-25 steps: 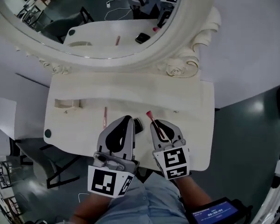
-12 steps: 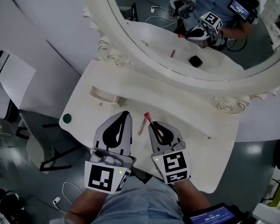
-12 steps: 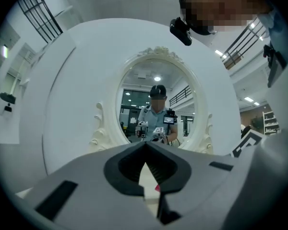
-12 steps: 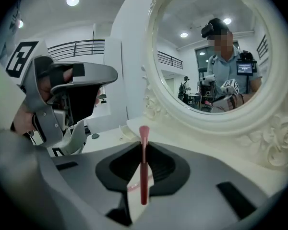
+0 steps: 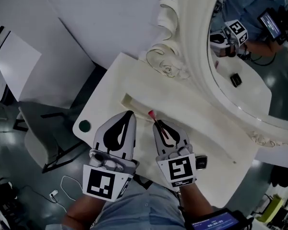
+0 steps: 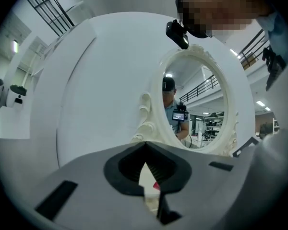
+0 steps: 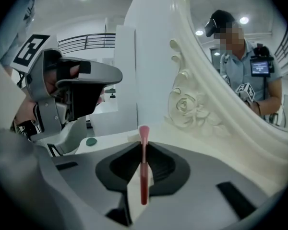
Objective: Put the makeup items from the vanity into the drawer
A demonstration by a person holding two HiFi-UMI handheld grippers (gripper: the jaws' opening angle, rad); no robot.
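Head view. We are looking down on the white vanity top, with the carved mirror frame as our landmark. The right gripper is clamping a slim pink makeup stick. The stick's long axis is running along the jaws, and its pink tip is sticking out ahead of them, on the side nearer the frame. Just past that tip, near the foot of the frame, a narrow recess is showing in the top. We cannot tell whether it belongs to the drawer. The left gripper is hovering beside the right, farther from the frame, with its jaws pressed together on nothing. Its tips are sitting a little nearer the recess than the right's. A black compact is lying well away from the frame, by the right gripper's marker cube. A green disc is sitting at the corner farthest from the frame.

Left gripper view. The jaw tips are meeting, with nothing between them. The frame is filling the background.

Right gripper view. The pads are pinching the stick mid-shaft. It is standing straight along the jaw line, with the frame's carved rose to its right.

We are judging that the right hand is carrying the item and needs only a short reach ahead.
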